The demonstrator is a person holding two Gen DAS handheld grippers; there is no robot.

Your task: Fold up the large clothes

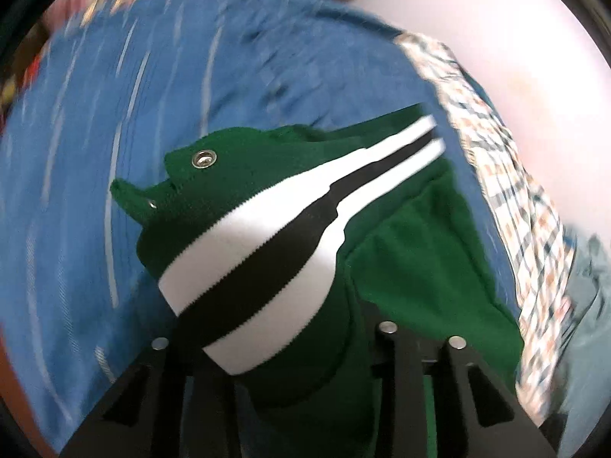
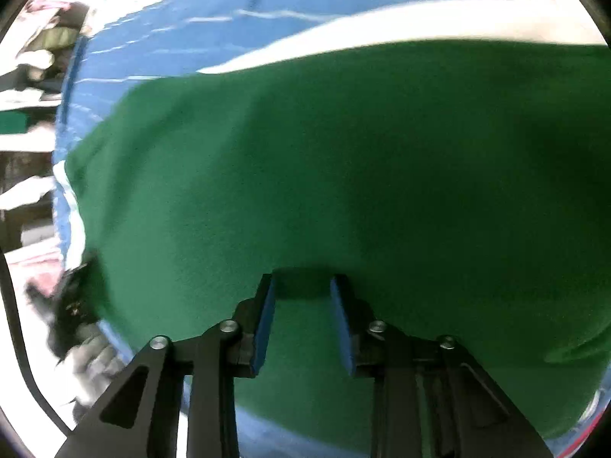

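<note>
A green jacket (image 1: 427,252) with a white and black striped band (image 1: 267,252) and metal snaps (image 1: 204,159) lies over a blue bedspread (image 1: 76,191). My left gripper (image 1: 305,336) is shut on the striped band, which bunches up over the hidden fingertips. In the right wrist view the green jacket (image 2: 343,171) fills most of the frame. My right gripper (image 2: 303,282) stands with its blue pads (image 2: 265,320) apart, and green cloth lies between and in front of them. The view is blurred.
A checked cloth (image 1: 508,175) lies along the right edge of the bedspread, next to a pale wall (image 1: 496,30). In the right wrist view the blue bedspread (image 2: 160,30) shows beyond the jacket, with shelves and clutter (image 2: 30,76) at the left.
</note>
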